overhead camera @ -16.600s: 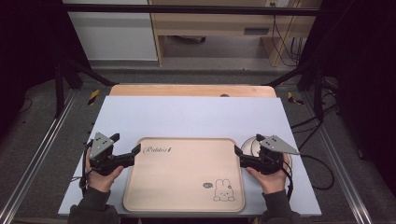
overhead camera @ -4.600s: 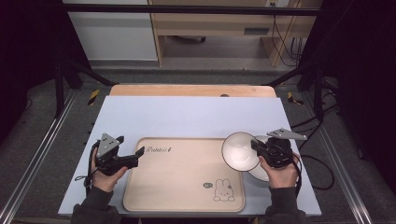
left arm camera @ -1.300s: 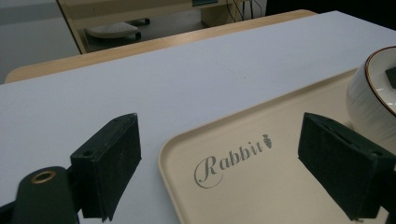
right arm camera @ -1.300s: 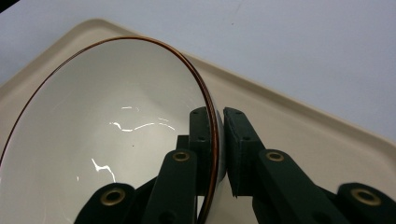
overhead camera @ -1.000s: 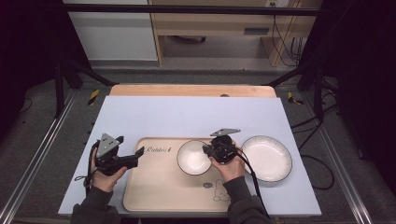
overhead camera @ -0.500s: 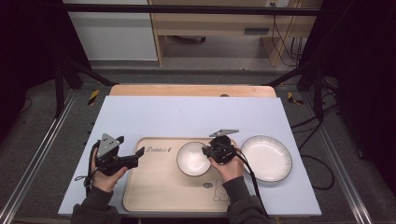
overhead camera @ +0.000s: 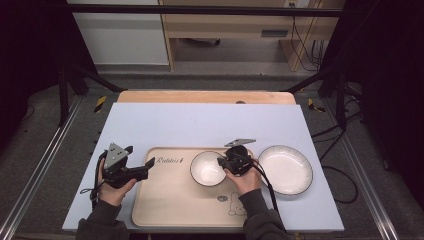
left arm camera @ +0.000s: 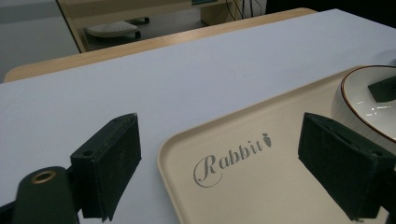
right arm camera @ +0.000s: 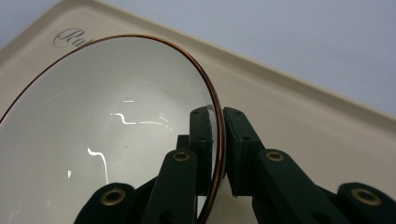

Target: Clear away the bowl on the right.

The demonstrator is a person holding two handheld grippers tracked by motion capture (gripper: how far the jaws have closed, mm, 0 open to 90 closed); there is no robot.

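A white bowl (overhead camera: 207,169) with a thin brown rim sits on the beige tray (overhead camera: 170,200), near the tray's far right. My right gripper (overhead camera: 221,162) is shut on the bowl's right rim; in the right gripper view the jaws pinch the bowl (right arm camera: 102,140) rim between them, gripper (right arm camera: 216,116). My left gripper (overhead camera: 148,164) stands open at the tray's left edge, pointing right, with nothing between its jaws. In the left gripper view the gripper (left arm camera: 219,154) frames the tray's (left arm camera: 261,186) "Rabbit" lettering, and the bowl (left arm camera: 369,102) sits at the right edge.
A white plate (overhead camera: 285,169) lies on the pale blue table top (overhead camera: 200,125) just right of the tray. A wooden strip (overhead camera: 205,97) runs along the table's far edge. Black frame posts and cables stand around the table.
The right gripper and the bowl have shifted slightly left on the tray over the last second. The left gripper has stayed where it was.
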